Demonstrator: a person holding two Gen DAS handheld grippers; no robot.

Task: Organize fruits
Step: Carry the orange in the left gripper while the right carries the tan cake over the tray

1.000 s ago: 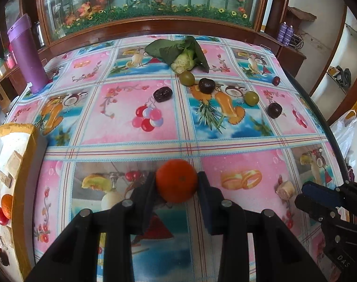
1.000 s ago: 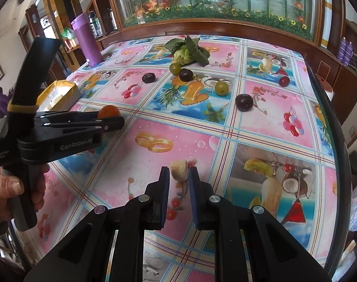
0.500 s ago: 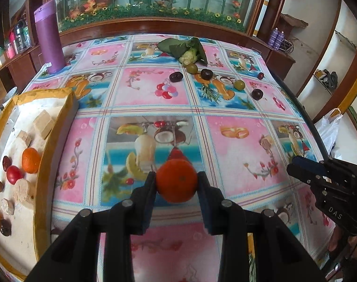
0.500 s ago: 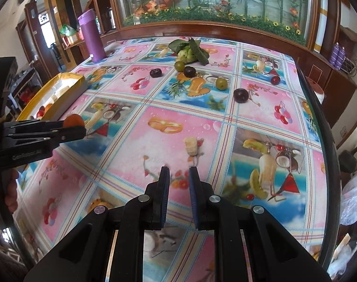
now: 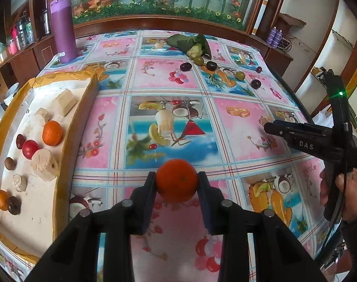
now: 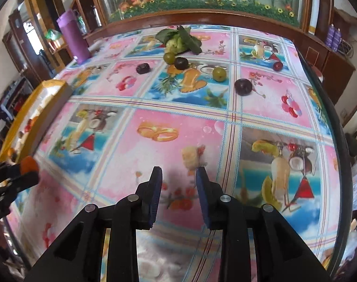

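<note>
orange point(image 5: 176, 180): clamped in the left gripper point(image 5: 176, 183), held over the tablecloth, not yet binned
right gripper point(image 6: 178, 183): jaws opening, nothing between
tray point(image 5: 61, 145): several fruits already dropped in
plums and green fruits point(image 5: 255, 84): still to be collected at the far end

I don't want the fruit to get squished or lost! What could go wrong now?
1. The orange is held only at its sides by the left gripper above the table; it might slip out and roll.
2. The tray already holds an orange and blocks, so dropping it in could knock them.
</note>
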